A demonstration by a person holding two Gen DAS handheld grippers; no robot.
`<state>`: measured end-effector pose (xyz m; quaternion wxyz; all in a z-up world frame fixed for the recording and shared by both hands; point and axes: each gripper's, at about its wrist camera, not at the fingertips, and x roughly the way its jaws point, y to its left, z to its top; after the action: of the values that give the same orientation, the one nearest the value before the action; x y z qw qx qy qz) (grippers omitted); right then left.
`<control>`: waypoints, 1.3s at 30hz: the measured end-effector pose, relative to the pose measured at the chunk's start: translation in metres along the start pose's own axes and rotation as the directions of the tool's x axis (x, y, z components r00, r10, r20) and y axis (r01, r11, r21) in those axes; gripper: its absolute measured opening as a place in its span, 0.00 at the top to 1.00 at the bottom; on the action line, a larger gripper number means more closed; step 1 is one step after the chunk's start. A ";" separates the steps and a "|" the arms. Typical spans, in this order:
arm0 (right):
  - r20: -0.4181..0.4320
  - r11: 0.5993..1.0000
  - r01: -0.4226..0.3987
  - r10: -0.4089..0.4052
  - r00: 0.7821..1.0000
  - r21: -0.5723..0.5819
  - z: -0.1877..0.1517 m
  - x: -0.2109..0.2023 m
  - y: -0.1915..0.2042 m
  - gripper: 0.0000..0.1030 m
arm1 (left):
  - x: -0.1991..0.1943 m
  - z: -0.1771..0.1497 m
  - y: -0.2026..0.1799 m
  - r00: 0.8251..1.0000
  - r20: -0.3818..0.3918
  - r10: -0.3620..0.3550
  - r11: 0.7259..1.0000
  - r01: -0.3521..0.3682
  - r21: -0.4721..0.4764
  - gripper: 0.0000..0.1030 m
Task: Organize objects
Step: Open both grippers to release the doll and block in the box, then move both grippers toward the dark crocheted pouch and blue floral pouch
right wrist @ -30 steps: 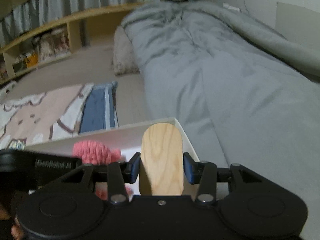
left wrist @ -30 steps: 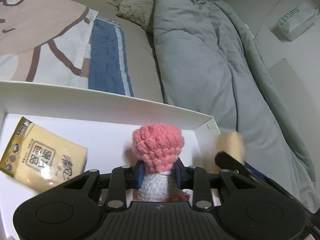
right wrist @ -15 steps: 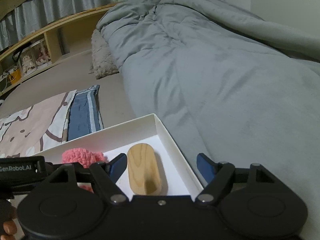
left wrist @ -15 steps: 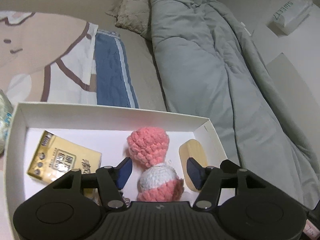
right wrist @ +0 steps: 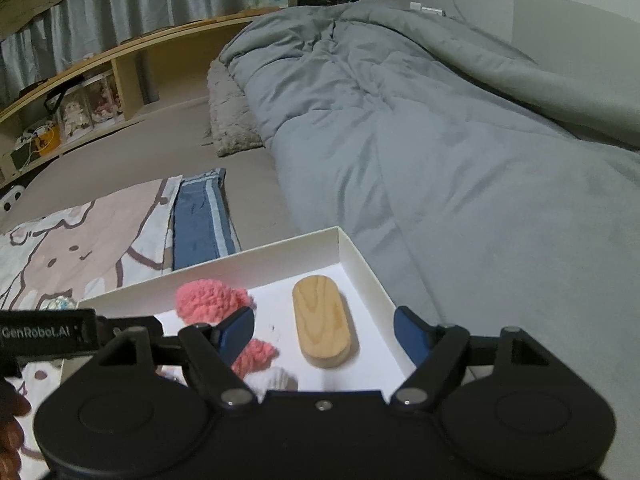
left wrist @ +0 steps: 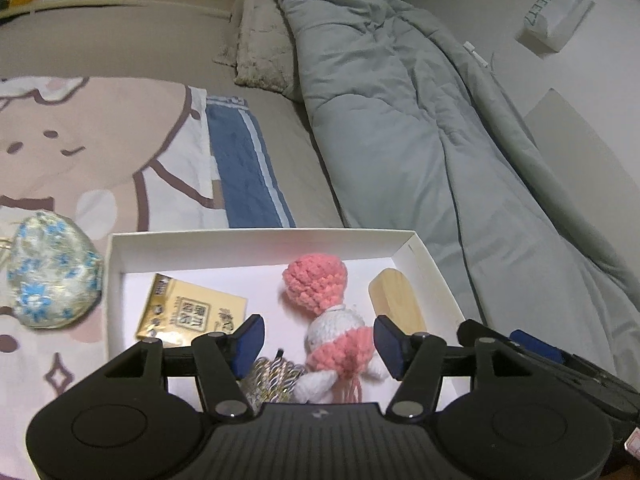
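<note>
A white open box (left wrist: 420, 248) lies on the bed. Inside it a pink and white crochet doll (left wrist: 316, 280) lies loose beside an oval wooden block (left wrist: 396, 300), a yellow tissue pack (left wrist: 188, 312) and a silvery braided item (left wrist: 272, 376). My left gripper (left wrist: 318, 340) hovers open above the doll's lower half, its pads clear of it. In the right wrist view my right gripper (right wrist: 326, 332) is open above the wooden block (right wrist: 324, 324), which rests flat near the box's right wall (right wrist: 360, 256). The doll (right wrist: 212, 300) is partly hidden by a finger.
A blue-flowered pouch (left wrist: 52, 268) lies left of the box on a cartoon-print blanket (left wrist: 80, 152). A grey duvet (left wrist: 420, 120) runs along the right. A fuzzy pillow (left wrist: 260, 52) and wooden shelves (right wrist: 100, 80) are farther back. A hand (right wrist: 12, 432) shows at lower left.
Both grippers opened and let go: the doll left the left jaws, the wooden block left the right jaws. Both now lie in the box, and both grippers have lifted back.
</note>
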<state>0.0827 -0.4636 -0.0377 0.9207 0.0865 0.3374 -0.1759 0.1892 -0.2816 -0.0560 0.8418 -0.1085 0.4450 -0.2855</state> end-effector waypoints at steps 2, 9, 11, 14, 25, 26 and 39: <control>-0.001 1.000 0.012 -0.012 1.000 0.002 0.000 -0.006 -0.001 0.25 | -0.009 -0.002 -0.001 1.000 0.005 0.012 1.000 -0.012 0.018 0.40; 0.011 1.000 0.008 -0.009 1.000 0.017 -0.011 -0.036 -0.009 0.22 | -0.039 -0.012 -0.009 0.999 0.033 0.041 0.995 -0.044 0.090 0.27; 0.011 1.000 0.021 -0.021 1.000 0.019 -0.017 -0.043 -0.009 0.22 | -0.047 -0.016 -0.011 0.998 0.039 0.044 0.993 -0.048 0.108 0.25; 0.013 1.000 0.031 -0.031 0.999 0.000 -0.027 -0.054 -0.006 0.19 | -0.060 -0.023 -0.013 0.997 0.051 0.054 0.989 -0.060 0.133 0.17; 0.067 0.999 0.032 -0.033 0.997 0.017 -0.040 -0.099 -0.002 0.04 | -0.098 -0.046 -0.006 0.987 0.116 0.111 0.968 -0.134 0.213 0.00; 0.070 0.999 0.038 -0.039 0.997 0.015 -0.040 -0.102 -0.001 0.03 | -0.101 -0.048 -0.005 0.986 0.123 0.114 0.966 -0.139 0.219 0.00; 0.063 0.998 0.042 -0.039 0.997 -0.048 -0.050 -0.119 0.017 0.00 | -0.134 -0.058 0.005 0.979 0.167 0.120 0.950 -0.162 0.268 0.00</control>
<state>-0.0255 -0.4025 0.0027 0.9289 0.0513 0.3146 -0.1886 0.0843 -0.1959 0.0004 0.8977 0.0232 0.3429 -0.2756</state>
